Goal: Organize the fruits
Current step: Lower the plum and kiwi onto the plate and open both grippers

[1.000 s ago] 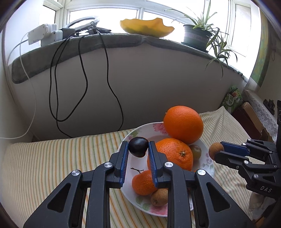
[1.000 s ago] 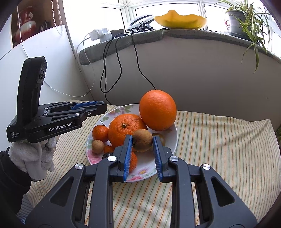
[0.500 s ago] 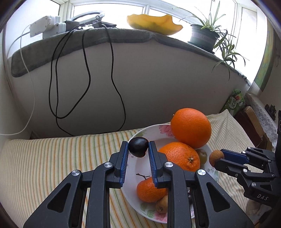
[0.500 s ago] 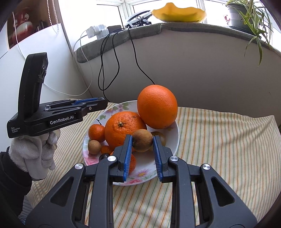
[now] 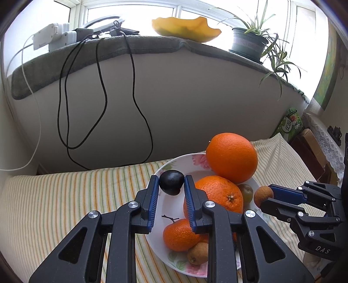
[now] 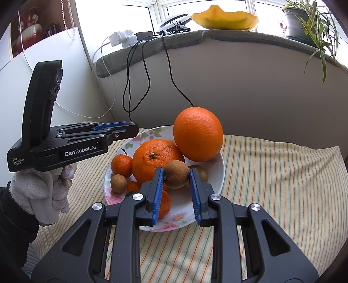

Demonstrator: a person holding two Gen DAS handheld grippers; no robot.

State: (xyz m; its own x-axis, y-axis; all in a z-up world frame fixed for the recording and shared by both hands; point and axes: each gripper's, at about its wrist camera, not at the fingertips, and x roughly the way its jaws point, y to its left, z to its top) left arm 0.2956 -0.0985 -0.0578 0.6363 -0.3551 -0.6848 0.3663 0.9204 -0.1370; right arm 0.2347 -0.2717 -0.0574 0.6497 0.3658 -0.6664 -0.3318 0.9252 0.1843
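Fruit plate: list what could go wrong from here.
1. The big orange sits high, leaning on the orange beside it near the plate rim; a nudge could roll it off.
2. The left hand-held gripper pinches a round dark fruit only at its fingertips; it may slip.
3. The same holds for the brown fruit in the right hand-held gripper.

Bright window (image 5: 130, 13) above a grey-covered sill (image 5: 152, 46), potted plant (image 5: 250, 41), striped cloth (image 5: 54, 196) below
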